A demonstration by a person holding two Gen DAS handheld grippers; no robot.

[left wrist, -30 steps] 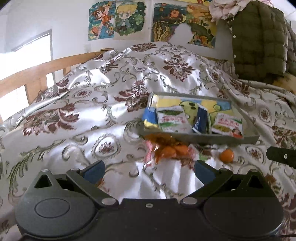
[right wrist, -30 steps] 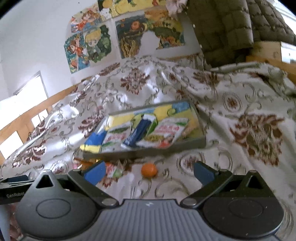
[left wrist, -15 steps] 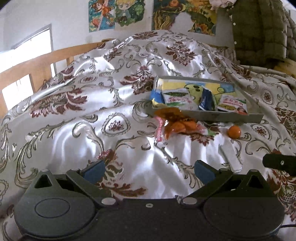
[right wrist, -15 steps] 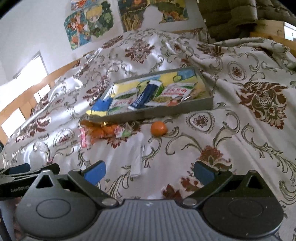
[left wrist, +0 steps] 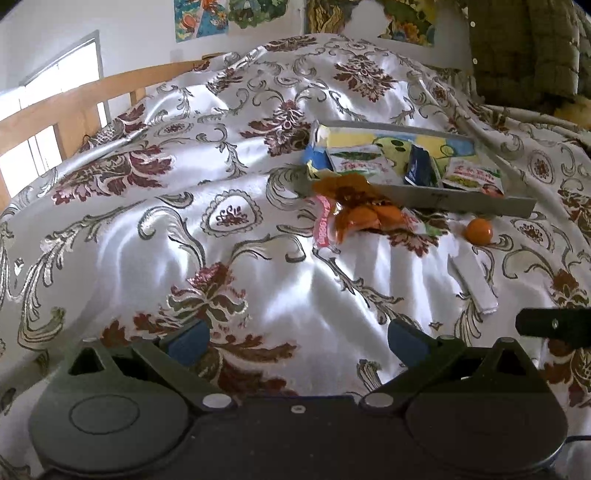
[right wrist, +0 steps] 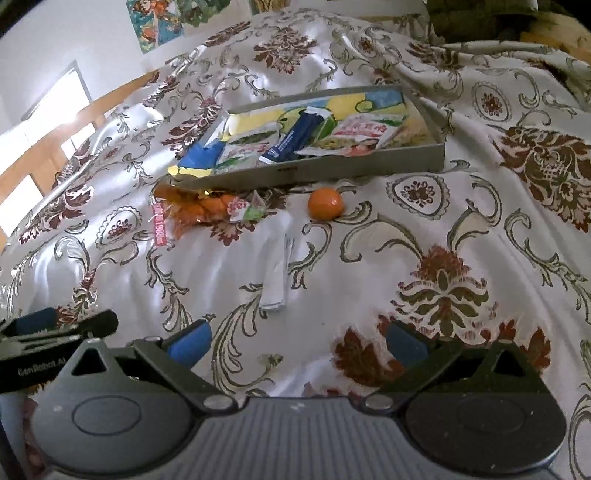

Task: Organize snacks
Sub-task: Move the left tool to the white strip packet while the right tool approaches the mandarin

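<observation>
Both my claws, left point(left wrist: 295, 338) and right point(right wrist: 297, 341), gape empty; next I'd reach the orange point(right wrist: 325, 203) by the tray's point(right wrist: 369, 160) front edge.

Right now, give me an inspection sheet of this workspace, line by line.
Surface: patterned satin bedspread, wrinkled.
Job's things: grey tray holding several snack packets; outside it lie an orange bag at the tray's near edge, a loose orange ball and a white sachet.
Clutter: nothing seen.
Tongs: left tongs open, empty, above the bedspread; right tongs open, empty, short of the sachet.
Cables: nothing seen.
Surroundings: wooden rail, posters on the wall, quilted green jacket.
</observation>
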